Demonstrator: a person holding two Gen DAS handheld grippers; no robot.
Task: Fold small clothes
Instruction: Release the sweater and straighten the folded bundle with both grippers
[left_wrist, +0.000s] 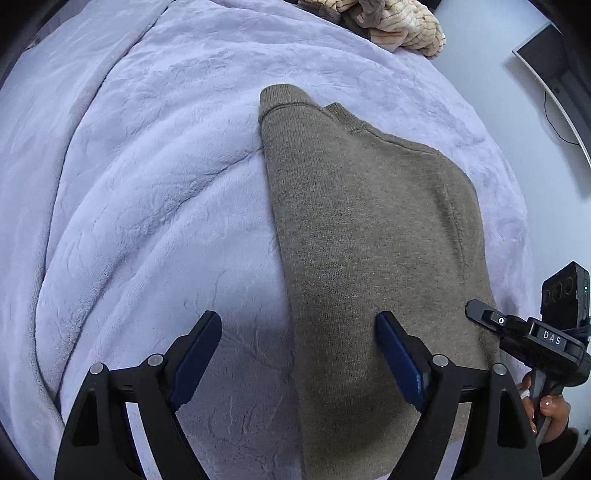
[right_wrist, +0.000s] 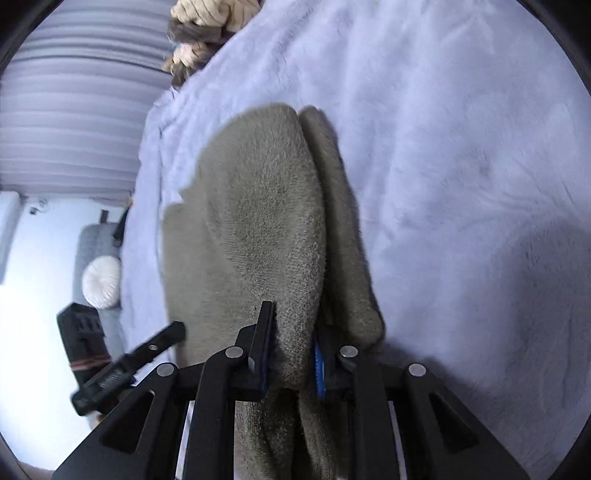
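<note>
— Knit sweater (left_wrist: 369, 229) lies on the bed (left_wrist: 147, 221), one side already turned in. My right gripper (right_wrist: 293, 352) is pinched narrow on a ridge of its near edge.

— And the left?

— My left gripper (left_wrist: 299, 350) hangs wide, nothing in it, one finger over the sweater's left edge.

— Next?

— I'd say grab that edge too, then carry both corners toward the collar.
</note>
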